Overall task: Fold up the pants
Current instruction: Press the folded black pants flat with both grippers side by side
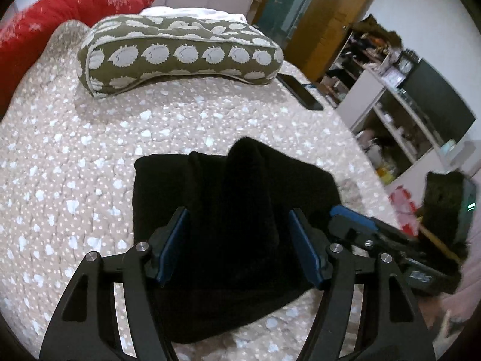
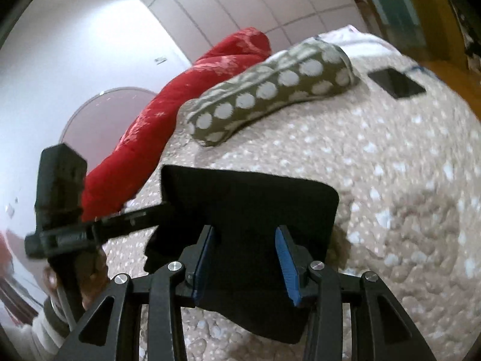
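The black pants [image 1: 228, 210] lie folded into a compact rectangle on the spotted beige bedspread [image 1: 75, 162]. A raised ridge of cloth runs up the middle. My left gripper [image 1: 237, 225] is open, its blue pads on either side of that ridge, just above the cloth. My right gripper [image 2: 246, 240] is open over the pants [image 2: 255, 207] near their front edge. The right gripper also shows in the left wrist view [image 1: 357, 225] at the pants' right edge. The left gripper shows in the right wrist view [image 2: 141, 216], reaching the pants' left side. Neither grips cloth.
An olive pillow [image 1: 180, 51] with white hedgehog prints lies at the back of the bed. A red blanket [image 1: 69, 9] is rolled behind it. A black phone [image 1: 300, 90] lies at the bed's right edge. Shelves [image 1: 390, 96] stand right of the bed.
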The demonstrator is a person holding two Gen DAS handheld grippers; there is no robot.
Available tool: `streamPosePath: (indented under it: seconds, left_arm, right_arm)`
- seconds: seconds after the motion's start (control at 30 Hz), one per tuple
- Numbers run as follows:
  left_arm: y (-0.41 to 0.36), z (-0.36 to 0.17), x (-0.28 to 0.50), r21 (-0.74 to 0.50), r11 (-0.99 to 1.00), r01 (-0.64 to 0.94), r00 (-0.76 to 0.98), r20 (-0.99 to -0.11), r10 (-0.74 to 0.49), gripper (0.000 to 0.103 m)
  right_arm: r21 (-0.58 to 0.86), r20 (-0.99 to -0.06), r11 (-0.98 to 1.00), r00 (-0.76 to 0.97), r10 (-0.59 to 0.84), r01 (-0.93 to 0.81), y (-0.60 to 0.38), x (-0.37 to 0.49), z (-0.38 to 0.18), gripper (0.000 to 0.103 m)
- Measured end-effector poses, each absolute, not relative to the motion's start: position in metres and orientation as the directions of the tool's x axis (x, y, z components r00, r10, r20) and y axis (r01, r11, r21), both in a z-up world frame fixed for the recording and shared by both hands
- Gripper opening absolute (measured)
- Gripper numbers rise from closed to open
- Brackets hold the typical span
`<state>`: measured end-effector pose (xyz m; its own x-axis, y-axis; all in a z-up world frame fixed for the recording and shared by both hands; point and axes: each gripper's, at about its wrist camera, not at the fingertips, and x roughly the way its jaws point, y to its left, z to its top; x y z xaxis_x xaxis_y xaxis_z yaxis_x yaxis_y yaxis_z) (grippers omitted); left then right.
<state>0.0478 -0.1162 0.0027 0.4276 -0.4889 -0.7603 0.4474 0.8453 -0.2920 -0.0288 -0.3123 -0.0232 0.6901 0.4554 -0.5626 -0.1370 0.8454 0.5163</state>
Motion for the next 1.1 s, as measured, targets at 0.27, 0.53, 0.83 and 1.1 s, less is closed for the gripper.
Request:
streamPosePath:
  seconds: [0.27,0.53,0.83,1.1]
  left_arm:
    - [-0.103,0.004,0.061,-0.329,0.866,0.376,0.437,-0.761,-0.479,0.012]
    - [-0.058,-0.003,0.065,-0.338,0.896,0.288,0.476,-0.761,-0.440,0.012]
    - [-0.074,-0.007,0.050,-0.247,0.925,0.289,0.521,-0.770,-0.368,0.016]
    - [-0.078,-0.001,0.041,-0.159,0.948,0.275,0.547,-0.785,-0.291,0.019]
  right_arm:
    - [0.504,-0.572,0.853,0.688,0.446,-0.135,-0.298,-0.013,-0.013,0.041]
    - [0.430,-0.568,0.873,0.682,0.460,-0.231,-0.261,-0.003,0.010,0.041]
    - [0.392,-0.639,0.898,0.642,0.423,-0.201,-0.250,0.015,-0.014,0.041]
    - [0.390,-0.634,0.906,0.666,0.392,-0.162,-0.261,0.003,-0.001,0.041]
